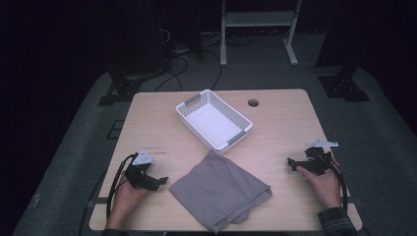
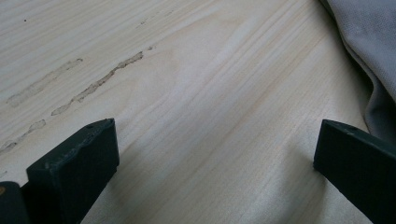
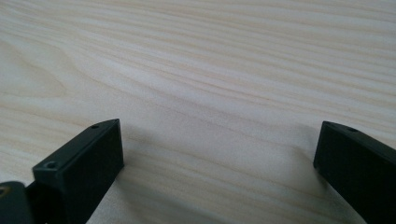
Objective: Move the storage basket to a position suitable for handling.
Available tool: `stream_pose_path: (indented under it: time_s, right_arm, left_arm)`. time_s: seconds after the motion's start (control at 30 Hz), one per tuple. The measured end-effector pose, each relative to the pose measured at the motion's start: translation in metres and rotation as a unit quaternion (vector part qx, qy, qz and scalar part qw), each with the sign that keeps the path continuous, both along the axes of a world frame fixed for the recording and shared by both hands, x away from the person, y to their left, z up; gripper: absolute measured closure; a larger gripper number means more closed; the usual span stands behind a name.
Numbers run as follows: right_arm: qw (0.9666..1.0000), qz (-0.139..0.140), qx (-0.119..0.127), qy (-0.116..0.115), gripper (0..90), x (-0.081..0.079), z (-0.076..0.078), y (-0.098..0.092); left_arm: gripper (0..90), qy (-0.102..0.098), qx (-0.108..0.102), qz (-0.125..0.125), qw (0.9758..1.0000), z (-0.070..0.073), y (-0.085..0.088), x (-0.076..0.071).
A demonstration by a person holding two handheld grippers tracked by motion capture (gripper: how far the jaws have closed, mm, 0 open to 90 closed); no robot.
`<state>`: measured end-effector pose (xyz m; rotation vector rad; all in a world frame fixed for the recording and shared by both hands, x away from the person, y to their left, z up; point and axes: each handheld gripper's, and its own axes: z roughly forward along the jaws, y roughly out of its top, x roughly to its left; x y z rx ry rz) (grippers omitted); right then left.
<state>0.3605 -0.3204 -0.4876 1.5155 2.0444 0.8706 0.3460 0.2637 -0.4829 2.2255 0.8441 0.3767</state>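
A folded grey cloth is flanked by two idle grippers on a wooden table.

The left gripper is held just beside the cloth's left edge, jaws spread wide with nothing between them. The right gripper is rested well apart on the other side, equally wide and empty. A white basket is set behind the cloth.

A lab or studio: a lone wooden table on grey carpet, dark surroundings (cables and stands behind).
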Motion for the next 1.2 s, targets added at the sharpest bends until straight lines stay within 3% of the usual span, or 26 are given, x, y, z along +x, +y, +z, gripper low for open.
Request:
stream_pose_path:
  time_s: [0.07,0.13,0.23,0.27,0.53,0.87,1.2]
  right_arm:
    - [1.0,0.001,0.0,0.001,4.4,0.0,0.001,0.0]
    - [1.0,0.003,0.001,-0.005,17.8,-0.003,0.004,0.0]
    - [1.0,0.005,-0.002,-0.005,18.7,-0.004,0.005,0.0]
    - [1.0,0.007,0.001,-0.003,23.1,-0.003,0.006,0.001]
    - [0.9995,0.028,0.014,0.001,33.4,-0.006,0.018,0.008]
    - [0.9978,0.052,0.04,-0.004,37.8,0.0,0.037,0.014]
    - [0.9961,0.078,0.04,-0.006,41.0,0.007,0.047,0.024]
  left_arm:
    - [0.0,0.0,0.0,0.001,1.0,0.0,0.0,0.0]
    - [0.0,0.0,0.0,0.001,1.0,0.0,0.0,0.0]
    - [0.0,0.0,0.0,0.001,1.0,0.0,0.0,0.0]
    - [0.0,0.0,0.0,0.002,1.0,0.0,0.0,0.0]
    - [0.0,0.0,0.0,0.004,1.0,0.0,0.0,-0.001]
    - [0.0,0.0,-0.002,0.005,1.0,0.0,0.0,-0.001]
    - [0.0,0.0,-0.001,0.005,1.0,0.0,0.0,-0.001]
